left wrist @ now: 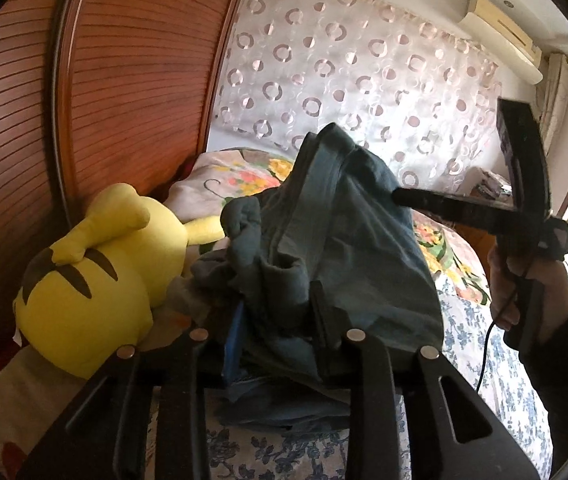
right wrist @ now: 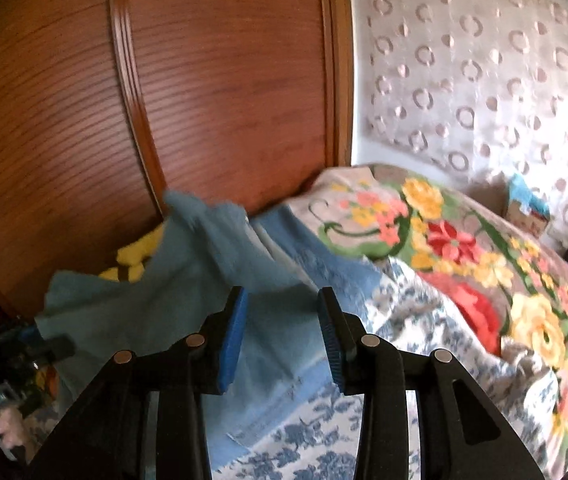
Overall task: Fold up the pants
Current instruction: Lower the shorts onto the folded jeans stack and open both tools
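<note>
Teal-green cotton fills the middle of the left wrist view: the pants are bunched and lifted off the bed, hanging in a crumpled heap directly in front of the left tongs. Fabric lies between and over the left tongs' fingers, one blue pad just showing at the cloth's lower left edge, and the fingers stand close together with the cloth gathered between them, so they appear clamped on the pants.

To the right of the pants, the right tongs reach in from the side, held by the person's right hand; the tip touches or sits just against the upper right fold of the pants. In the right wrist view, those tongs stand clearly apart, with nothing between the blue pads; the pants lie ahead of them and stretch away to the left toward the other tool, which is partly visible at the left edge.

Left of the pants lies a yellow plush toy with dark stripes, resting against a reddish wooden wardrobe with slatted doors. Beneath the pants the bed carries a blue-and-white floral sheet, and beyond the pants a blanket with red, yellow and pink flowers. Behind the pants hangs a sheer curtain patterned with rings and dots, with an air conditioner mounted high above the curtain's right end.
</note>
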Demonstrator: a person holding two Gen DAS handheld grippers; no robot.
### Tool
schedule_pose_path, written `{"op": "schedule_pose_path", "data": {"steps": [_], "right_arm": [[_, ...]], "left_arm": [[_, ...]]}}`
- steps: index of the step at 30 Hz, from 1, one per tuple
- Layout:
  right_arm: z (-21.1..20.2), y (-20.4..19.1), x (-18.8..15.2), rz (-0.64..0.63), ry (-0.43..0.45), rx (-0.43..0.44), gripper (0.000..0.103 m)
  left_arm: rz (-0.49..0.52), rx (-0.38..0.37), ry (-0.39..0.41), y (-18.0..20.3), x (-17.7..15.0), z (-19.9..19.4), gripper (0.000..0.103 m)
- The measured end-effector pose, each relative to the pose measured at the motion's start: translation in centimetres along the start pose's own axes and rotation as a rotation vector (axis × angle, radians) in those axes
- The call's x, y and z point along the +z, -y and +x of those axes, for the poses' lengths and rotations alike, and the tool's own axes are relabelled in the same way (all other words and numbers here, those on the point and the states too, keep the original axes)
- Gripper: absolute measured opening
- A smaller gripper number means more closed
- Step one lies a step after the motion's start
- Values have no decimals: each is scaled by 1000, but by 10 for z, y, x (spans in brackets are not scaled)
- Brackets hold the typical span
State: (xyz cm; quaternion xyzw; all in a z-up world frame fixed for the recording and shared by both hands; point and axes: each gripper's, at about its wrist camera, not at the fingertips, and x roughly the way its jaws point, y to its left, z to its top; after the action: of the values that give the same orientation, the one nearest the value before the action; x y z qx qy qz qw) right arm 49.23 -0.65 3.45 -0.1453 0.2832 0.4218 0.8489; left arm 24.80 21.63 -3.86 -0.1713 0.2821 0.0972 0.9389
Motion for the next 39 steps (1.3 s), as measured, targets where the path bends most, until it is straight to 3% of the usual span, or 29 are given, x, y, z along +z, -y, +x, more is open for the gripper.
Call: {"op": "schedule_pose_path", "data": {"steps": [4, 8, 11, 17, 29, 34, 39], "right_arm": [[14, 8, 1, 42, -26, -23, 38], [38, 27, 17, 205, -42, 26, 38], [39, 23, 19, 214, -31, 25, 38], [5, 8, 7, 159, 10, -29, 38], [-62, -37, -32, 121, 30, 15, 38], [-85, -46, -46, 127, 30, 19, 38], [-101, -50, -55, 137, 31, 12, 38]], "left_arm": [[6, 16, -16, -2, -5, 2, 38], [2, 23, -34, -3, -6, 4, 39], [12, 22, -42, -3, -5, 2, 43], [47, 55, -50, -1, -3, -1, 47], [121, 70, -43, 6, -4, -23, 51], [139, 60, -28, 8, -7, -35, 80], [170, 61, -19, 15, -12, -47, 93]]}}
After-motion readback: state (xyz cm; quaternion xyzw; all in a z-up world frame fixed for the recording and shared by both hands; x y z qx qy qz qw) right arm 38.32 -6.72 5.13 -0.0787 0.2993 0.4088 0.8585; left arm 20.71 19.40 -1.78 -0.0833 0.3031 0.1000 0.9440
